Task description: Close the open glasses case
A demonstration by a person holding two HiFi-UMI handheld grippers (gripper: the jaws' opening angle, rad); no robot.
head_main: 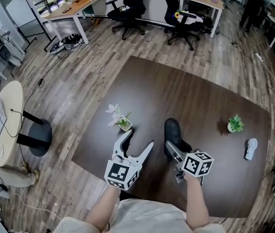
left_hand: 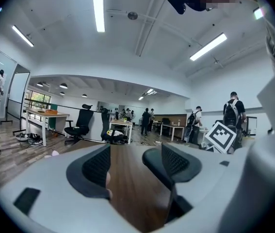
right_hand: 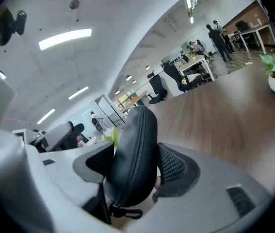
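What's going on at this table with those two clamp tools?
A person holds a two-jaw gripper in each hand over a dark brown table. The right gripper is clamped on a black zippered glasses case, held upright on edge; its halves look together. The left gripper is open and empty beside it.

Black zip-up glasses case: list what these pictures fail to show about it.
- Black zip-up glasses case, zip: right gripper view shows one edge only; the rest is turned away, so fully zipped or not is unclear.
- Contents: hidden by its shell in every view.
- Lower end: in the head view the right gripper covers it.
- Left gripper view: does not show the case.
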